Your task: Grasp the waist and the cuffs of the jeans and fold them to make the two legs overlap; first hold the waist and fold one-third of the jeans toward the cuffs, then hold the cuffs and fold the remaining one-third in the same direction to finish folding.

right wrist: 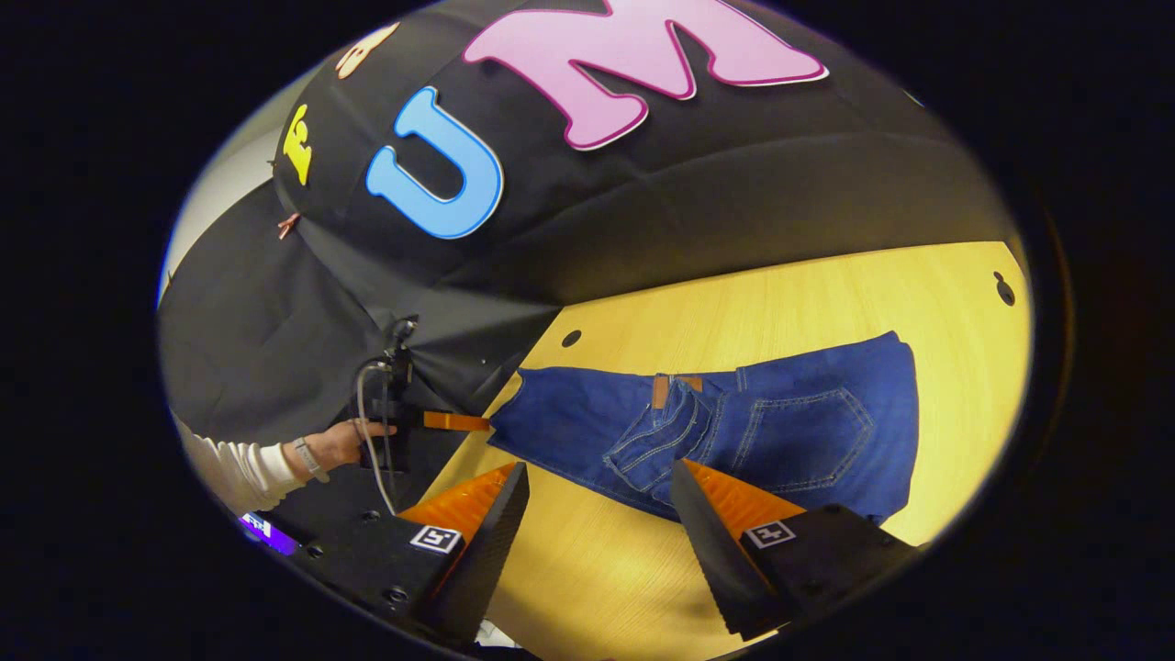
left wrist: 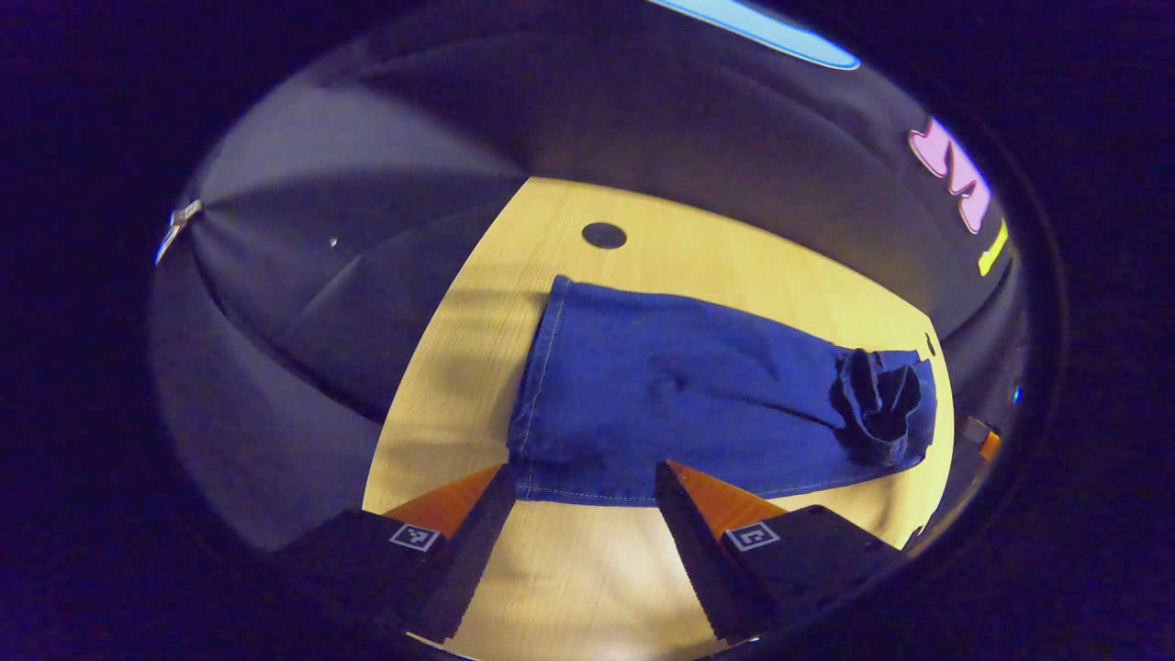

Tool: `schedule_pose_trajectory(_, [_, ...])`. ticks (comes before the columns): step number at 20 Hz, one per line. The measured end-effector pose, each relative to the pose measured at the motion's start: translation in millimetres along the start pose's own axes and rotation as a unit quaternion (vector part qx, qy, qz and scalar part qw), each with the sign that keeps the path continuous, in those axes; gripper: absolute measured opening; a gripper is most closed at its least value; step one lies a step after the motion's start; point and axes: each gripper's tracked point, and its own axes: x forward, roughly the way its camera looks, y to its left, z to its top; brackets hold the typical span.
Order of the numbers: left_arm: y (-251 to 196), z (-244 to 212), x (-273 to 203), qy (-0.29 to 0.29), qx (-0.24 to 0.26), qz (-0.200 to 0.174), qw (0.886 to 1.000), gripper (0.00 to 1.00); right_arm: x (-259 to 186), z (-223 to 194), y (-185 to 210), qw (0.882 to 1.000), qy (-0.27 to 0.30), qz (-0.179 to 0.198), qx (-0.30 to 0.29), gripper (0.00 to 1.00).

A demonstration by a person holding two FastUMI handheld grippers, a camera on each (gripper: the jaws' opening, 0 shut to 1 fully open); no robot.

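In the left gripper view we note the left gripper (left wrist: 583, 487) with its jaws spread wide and nothing between them, its fingertips just at the near edge of the dark blue denim jeans (left wrist: 698, 395), which lie flat on the pale wooden table (left wrist: 587, 569) with their legs overlapped. In the right gripper view we find, from left to right, a hand (right wrist: 341, 442) in a white sleeve (right wrist: 240, 474) at the table's far end, then the right gripper (right wrist: 597, 485), jaws likewise spread and empty, poised before the waist and back pockets of the jeans (right wrist: 789, 431).
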Motion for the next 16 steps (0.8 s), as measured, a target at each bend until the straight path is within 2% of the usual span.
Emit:
schedule_pose_trajectory(2, [-4,-2,17,0.03,-0.043,-0.011,0.999,0.97,-8,3,-9,1.0,-0.011,-0.012,0.004,0.95])
schedule_pose_trajectory(4, [-1,0,19,0.037,-0.065,-0.013,0.997,0.97,-12,0,-19,1.0,-0.009,-0.025,0.006,0.95])
schedule_pose_trajectory(5, [0,2,24,0.041,-0.061,-0.01,0.997,0.97,-12,0,-22,1.0,-0.007,-0.028,0.007,0.95])
schedule_pose_trajectory(6, [2,2,28,0.049,-0.057,-0.004,0.997,0.93,-15,0,-24,0.999,-0.007,-0.03,0.008,0.95])
schedule_pose_trajectory(7, [1,1,27,0.054,-0.051,0.003,0.997,0.97,-17,2,-25,0.999,-0.009,-0.031,0.006,0.96])
schedule_pose_trajectory(12, [19,10,30,0.055,-0.022,0.043,0.997,0.96,-18,11,-34,0.999,-0.017,-0.04,0.016,0.95])
schedule_pose_trajectory(13, [17,11,36,0.059,-0.018,0.041,0.997,0.97,-18,13,-35,0.999,-0.018,-0.041,0.017,0.95])
schedule_pose_trajectory(16, [18,-3,46,0.096,-0.021,0.05,0.994,0.97,-13,12,-38,0.999,-0.015,-0.042,0.025,0.95])
